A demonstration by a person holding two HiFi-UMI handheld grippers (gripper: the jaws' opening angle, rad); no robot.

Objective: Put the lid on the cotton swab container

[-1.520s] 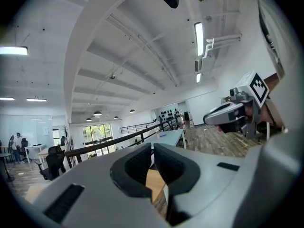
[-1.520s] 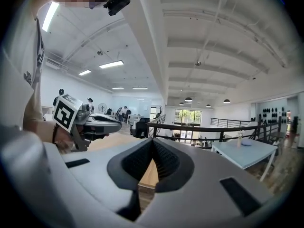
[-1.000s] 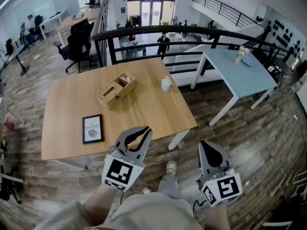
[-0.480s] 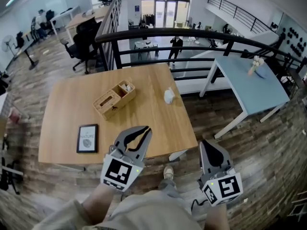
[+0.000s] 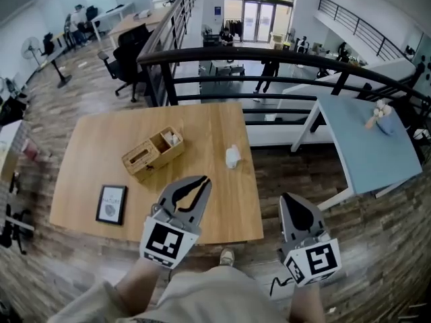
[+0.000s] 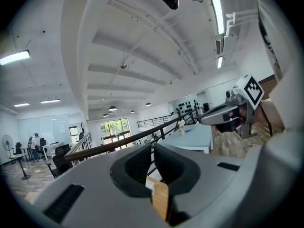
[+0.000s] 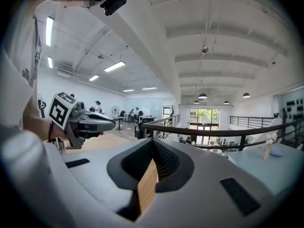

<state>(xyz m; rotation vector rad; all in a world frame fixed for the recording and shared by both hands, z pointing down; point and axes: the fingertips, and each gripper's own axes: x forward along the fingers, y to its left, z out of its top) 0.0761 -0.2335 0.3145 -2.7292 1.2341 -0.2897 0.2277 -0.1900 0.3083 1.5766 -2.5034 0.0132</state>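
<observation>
Plainly nothing of the task is done yet: both tools are held at the near side of the wooden table [image 5: 202,126], well apart from everything on it. The left gripper [image 5: 201,181] has its jaws drawn together on nothing, and the right gripper [image 5: 291,201] is likewise closed and empty. Finding the lid, lifting it and seating it all remain. The cotton swab container is probably the small white object [image 5: 232,157] near the table's right edge, though it is too small to tell, and no lid can be picked out. Only the head view shows that object, the wooden organizer [image 5: 153,152] and the picture frame [image 5: 111,204]. The 2 gripper views, tilted up toward the ceiling, show the meeting jaw tips closely, each other's tool, and just a sliver of tabletop.
</observation>
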